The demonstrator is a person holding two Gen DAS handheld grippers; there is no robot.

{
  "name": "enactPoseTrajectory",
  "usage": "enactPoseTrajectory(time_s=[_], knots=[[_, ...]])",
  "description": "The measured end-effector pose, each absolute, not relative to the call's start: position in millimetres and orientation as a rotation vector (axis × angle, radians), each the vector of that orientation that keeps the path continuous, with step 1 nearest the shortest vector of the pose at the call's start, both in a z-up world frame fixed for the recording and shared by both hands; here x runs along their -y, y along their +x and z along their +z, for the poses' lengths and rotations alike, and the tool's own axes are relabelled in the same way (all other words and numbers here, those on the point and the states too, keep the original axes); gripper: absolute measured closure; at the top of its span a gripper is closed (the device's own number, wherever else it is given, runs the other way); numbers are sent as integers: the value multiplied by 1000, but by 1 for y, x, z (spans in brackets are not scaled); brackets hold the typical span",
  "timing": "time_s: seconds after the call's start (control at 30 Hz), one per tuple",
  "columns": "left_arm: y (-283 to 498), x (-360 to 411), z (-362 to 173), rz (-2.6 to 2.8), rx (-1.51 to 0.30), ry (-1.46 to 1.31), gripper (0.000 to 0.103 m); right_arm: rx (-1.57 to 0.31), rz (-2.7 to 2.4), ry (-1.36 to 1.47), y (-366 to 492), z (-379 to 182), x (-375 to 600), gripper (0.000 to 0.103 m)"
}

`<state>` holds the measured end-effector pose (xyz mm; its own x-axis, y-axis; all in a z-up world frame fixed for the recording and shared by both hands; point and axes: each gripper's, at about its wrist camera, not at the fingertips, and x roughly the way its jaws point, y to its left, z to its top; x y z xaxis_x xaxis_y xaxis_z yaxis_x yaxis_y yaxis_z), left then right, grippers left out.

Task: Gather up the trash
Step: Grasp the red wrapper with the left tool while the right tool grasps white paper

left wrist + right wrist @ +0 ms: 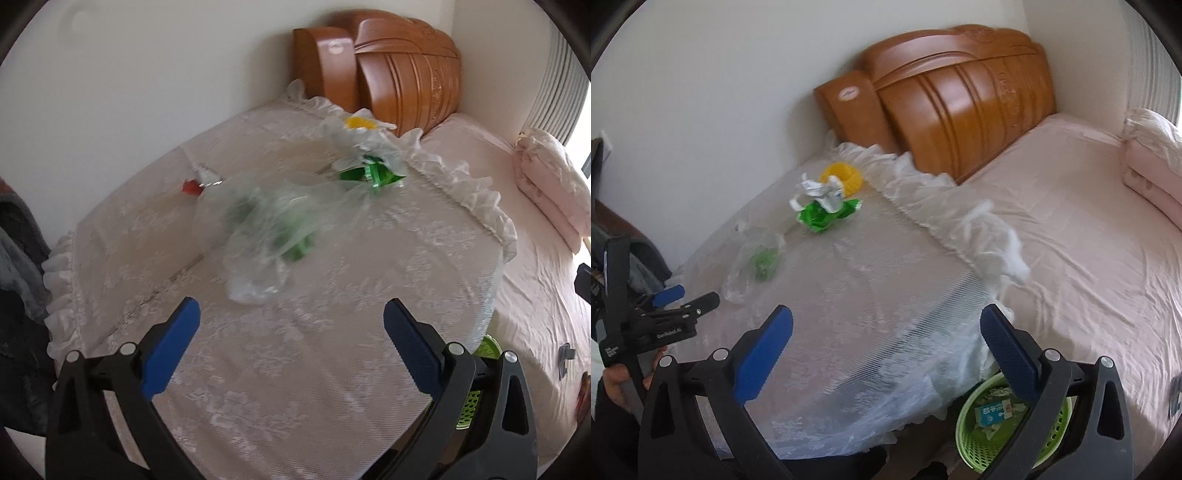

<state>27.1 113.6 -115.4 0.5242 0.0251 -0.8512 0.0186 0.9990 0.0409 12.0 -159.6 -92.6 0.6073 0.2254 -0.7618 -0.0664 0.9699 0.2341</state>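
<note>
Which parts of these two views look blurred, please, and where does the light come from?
Left wrist view: the clear plastic bag and green wrapper are motion-smeared; daylight flares at the right edge. Right wrist view: the lace frill is smeared, the wrapper sharper; both views bend straight lines at the rim.

Pale lace, bright scraps of litter

White floral lace cloth (871, 295) covers the tabletop; the bed sheet (1071, 240) is plain pale pink, the headboard (960, 96) orange-brown wood with carved ribs. Litter: a green wrapper (822, 218), a yellow ring (842, 175), a clear bag (266, 229) showing green, a red scrap (190, 187). The basket (975, 439) is lime green; both grippers are black with blue pads (764, 354).
</note>
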Motion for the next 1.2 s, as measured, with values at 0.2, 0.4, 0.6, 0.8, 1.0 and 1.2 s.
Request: enactPoseTrajectory(time_s=[0.2,0.4,0.6,0.8,1.0,1.2], knots=[[37,-154,-118,42,-1028,8,8,-913,256,117,54,-88,110,2],[100,-214,-122,95,-1064,-98,8,-886,308,79,83,-76,65,2],[185,-253,-146,117,-1116,-269,8,-901,314,105,88,-84,47,2],[245,-242,-183,137,-1171,-177,15,-930,287,136,97,-98,46,2],[263,-239,-213,166,-1235,-173,43,-947,264,138,115,-111,50,2],[263,-240,-221,152,-1217,-174,65,-967,272,109,149,-118,52,2]])
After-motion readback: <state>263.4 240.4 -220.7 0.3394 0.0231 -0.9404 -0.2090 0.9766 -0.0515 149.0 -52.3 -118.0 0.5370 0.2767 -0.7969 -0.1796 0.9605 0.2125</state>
